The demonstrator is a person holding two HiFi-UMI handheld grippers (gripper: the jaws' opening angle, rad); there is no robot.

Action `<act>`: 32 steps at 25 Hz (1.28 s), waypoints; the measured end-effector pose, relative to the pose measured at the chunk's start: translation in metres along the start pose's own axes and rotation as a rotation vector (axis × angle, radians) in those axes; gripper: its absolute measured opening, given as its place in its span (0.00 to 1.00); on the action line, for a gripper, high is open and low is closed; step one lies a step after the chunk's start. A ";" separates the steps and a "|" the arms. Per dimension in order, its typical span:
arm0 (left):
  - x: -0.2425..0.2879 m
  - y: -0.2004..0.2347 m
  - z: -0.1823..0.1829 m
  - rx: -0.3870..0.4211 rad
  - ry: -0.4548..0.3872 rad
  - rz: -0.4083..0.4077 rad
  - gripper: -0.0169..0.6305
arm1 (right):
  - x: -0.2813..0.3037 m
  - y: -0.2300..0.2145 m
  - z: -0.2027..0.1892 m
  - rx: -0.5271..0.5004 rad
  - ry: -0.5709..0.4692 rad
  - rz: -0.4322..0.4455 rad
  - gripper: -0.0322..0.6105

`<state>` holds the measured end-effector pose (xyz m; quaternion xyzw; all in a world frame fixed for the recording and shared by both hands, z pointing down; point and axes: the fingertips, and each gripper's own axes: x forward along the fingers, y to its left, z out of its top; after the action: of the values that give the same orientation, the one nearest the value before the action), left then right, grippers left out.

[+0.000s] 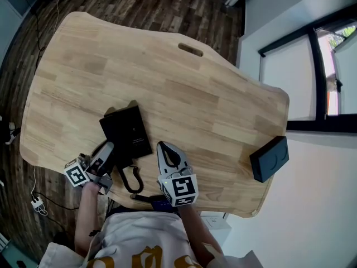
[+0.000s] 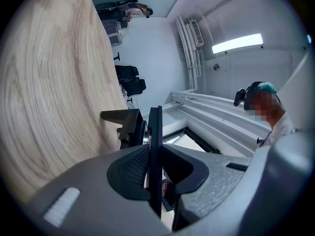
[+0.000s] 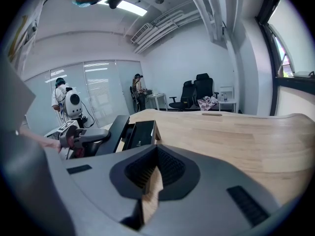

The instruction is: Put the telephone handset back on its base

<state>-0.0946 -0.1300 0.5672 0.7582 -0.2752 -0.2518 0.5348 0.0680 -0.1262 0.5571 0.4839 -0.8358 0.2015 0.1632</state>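
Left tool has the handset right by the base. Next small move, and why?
Probably ease the left tool toward the telephone base and lower the handset onto it. The tool is clamped on the handset, which is beside the base's near-left edge, not yet seated on it. The right tool is shut and empty, off to the side.

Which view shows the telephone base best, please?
The head view: nearly the whole base lies on the table, seen from above. The right gripper view shows it side-on; the left gripper view shows only a corner.
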 end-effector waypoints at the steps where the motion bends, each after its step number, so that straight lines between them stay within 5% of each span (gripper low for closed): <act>1: 0.001 0.001 0.000 -0.002 -0.001 0.000 0.14 | 0.001 0.000 -0.001 0.001 0.004 0.001 0.06; 32: 0.011 0.017 -0.003 -0.006 0.032 0.019 0.14 | 0.008 -0.011 -0.012 0.029 0.036 0.000 0.06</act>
<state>-0.0872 -0.1402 0.5829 0.7579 -0.2732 -0.2353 0.5437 0.0750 -0.1312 0.5735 0.4825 -0.8298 0.2223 0.1710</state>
